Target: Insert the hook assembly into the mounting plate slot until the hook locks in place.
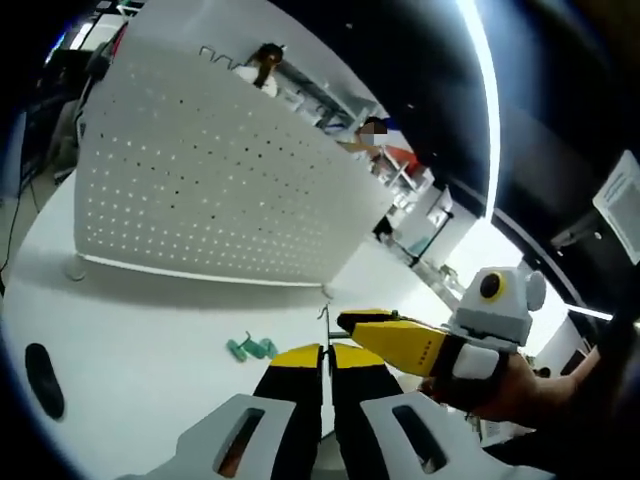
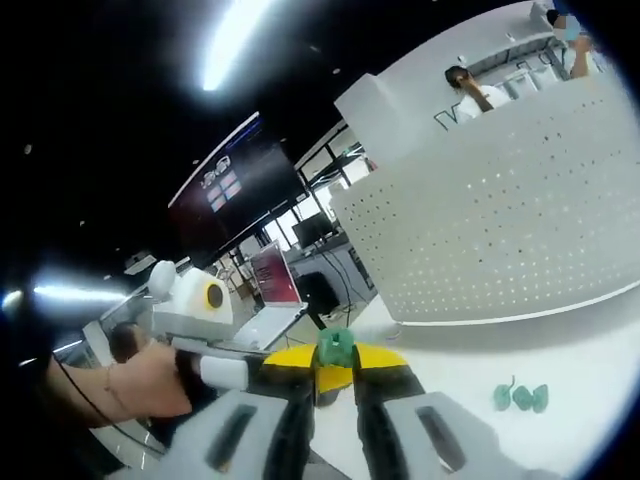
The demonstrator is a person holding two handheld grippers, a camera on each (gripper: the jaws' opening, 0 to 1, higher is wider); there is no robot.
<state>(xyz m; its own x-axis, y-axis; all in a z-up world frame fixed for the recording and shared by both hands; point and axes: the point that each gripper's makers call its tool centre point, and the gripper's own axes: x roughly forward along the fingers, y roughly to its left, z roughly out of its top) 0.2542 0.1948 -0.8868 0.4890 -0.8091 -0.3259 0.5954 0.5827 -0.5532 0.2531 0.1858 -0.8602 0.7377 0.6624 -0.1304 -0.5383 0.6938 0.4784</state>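
— What carries everything?
— A white table, lower frame.
— What rests on it?
— An upright white pegboard mid-frame, green hooks lower centre, a dark object lower left.

In the left gripper view, the pegboard stands upright on the table, spreading from ten to one o'clock. A wire hook hangs at its top edge, at twelve. Loose hooks lie on the table before the board, just above and left of the left gripper at six. The right gripper comes in from four o'clock, beside the left gripper's tips. People sit behind the board.

In the right gripper view, the pegboard stands at two o'clock, loose hooks at four on the table. The right gripper at six holds a hook; the left gripper lies at eight.
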